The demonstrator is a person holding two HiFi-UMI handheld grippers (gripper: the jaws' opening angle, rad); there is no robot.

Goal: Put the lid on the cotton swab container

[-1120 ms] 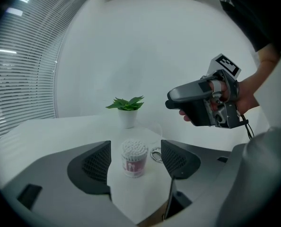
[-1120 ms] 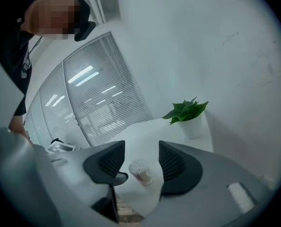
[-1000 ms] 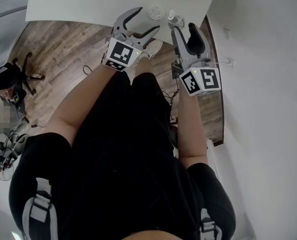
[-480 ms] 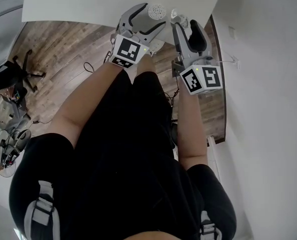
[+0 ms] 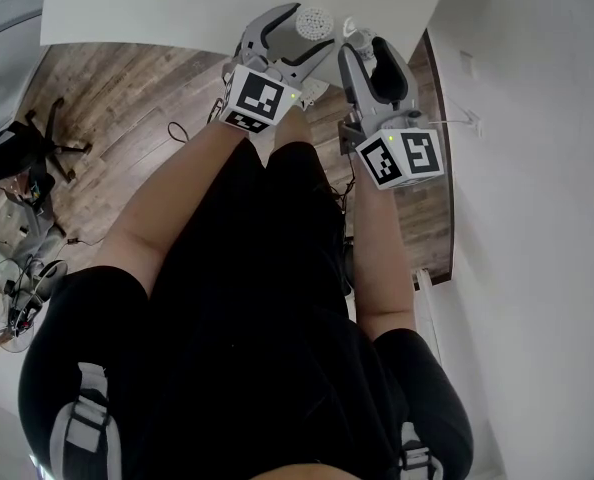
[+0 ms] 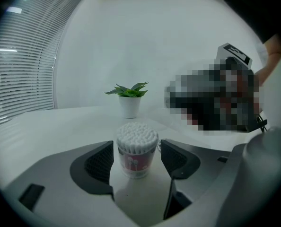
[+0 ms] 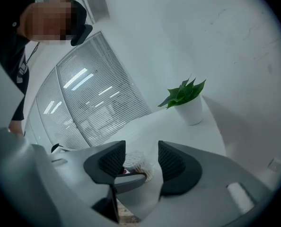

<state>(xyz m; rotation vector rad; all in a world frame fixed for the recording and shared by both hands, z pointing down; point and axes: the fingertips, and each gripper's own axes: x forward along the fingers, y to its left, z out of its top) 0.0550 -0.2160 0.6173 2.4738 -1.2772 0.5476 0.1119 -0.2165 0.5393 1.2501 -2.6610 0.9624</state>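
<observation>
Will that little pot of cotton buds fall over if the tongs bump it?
Probably easily. The cotton swab container is a small clear tub, taller than wide and packed with fluffy swabs, so it looks light and may slide or tip on the smooth white table. It has no lid on, so swabs could spill.

Bright, even, cool white light, white bench [image 5: 177, 8] almost washed out, blinds [image 6: 17, 70] glowing, pale streaks of glare on them, faint soft shadow under the cotton swab container [image 6: 136, 150], strong fisheye bending, black vignetted corners, nearest foreground slightly soft
</observation>
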